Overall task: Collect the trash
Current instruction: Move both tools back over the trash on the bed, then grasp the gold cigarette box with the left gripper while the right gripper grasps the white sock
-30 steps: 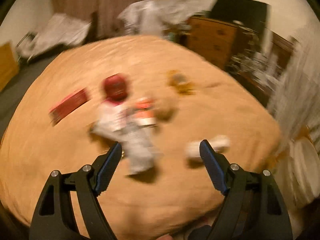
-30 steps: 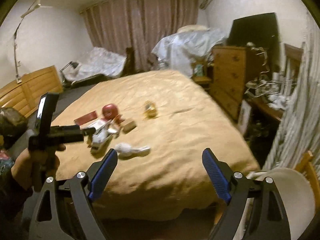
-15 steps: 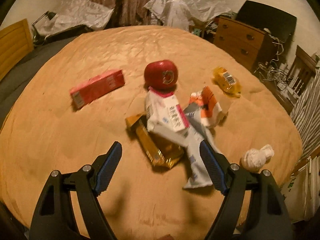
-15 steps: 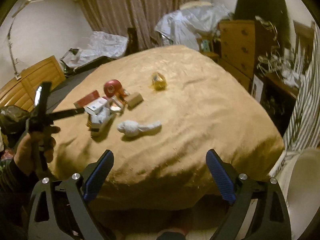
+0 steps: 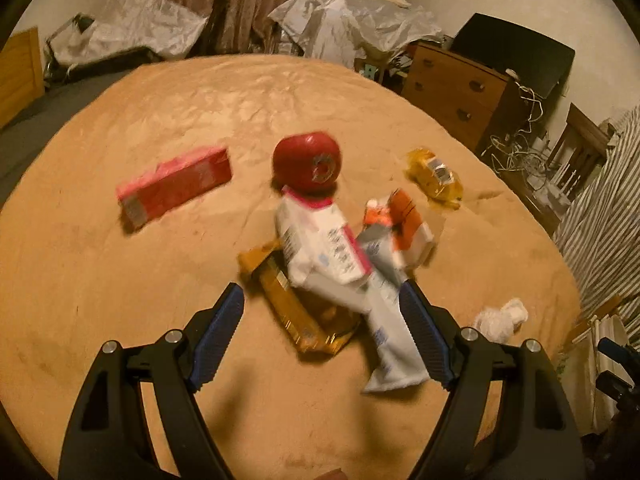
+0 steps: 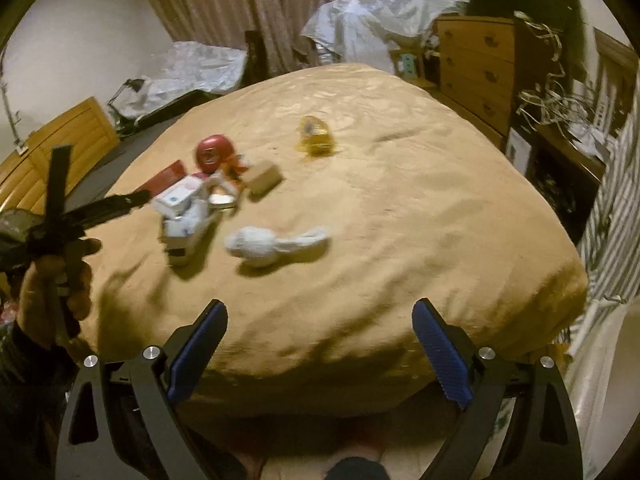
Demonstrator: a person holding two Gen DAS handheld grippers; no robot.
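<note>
Left gripper [image 5: 320, 332] gaped empty over near end of trash pile [image 5: 340, 256] mid-bed [image 5: 80, 280]; right gripper [image 6: 318, 344], jaws just widened, empty near bed edge; white wad [image 6: 260, 244], perhaps tissue, lay right of pile

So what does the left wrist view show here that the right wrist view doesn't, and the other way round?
Only the left wrist view: the left gripper seen from behind, open and empty over the pile, and the gold wrapper under the white carton.

Only the right wrist view: the hand holding the left gripper from the side, the right gripper, open and empty short of the bed edge, and the bed's headboard.

Both: the tan bedspread, red round container, red box, yellow packet and white tissue wad.
</note>
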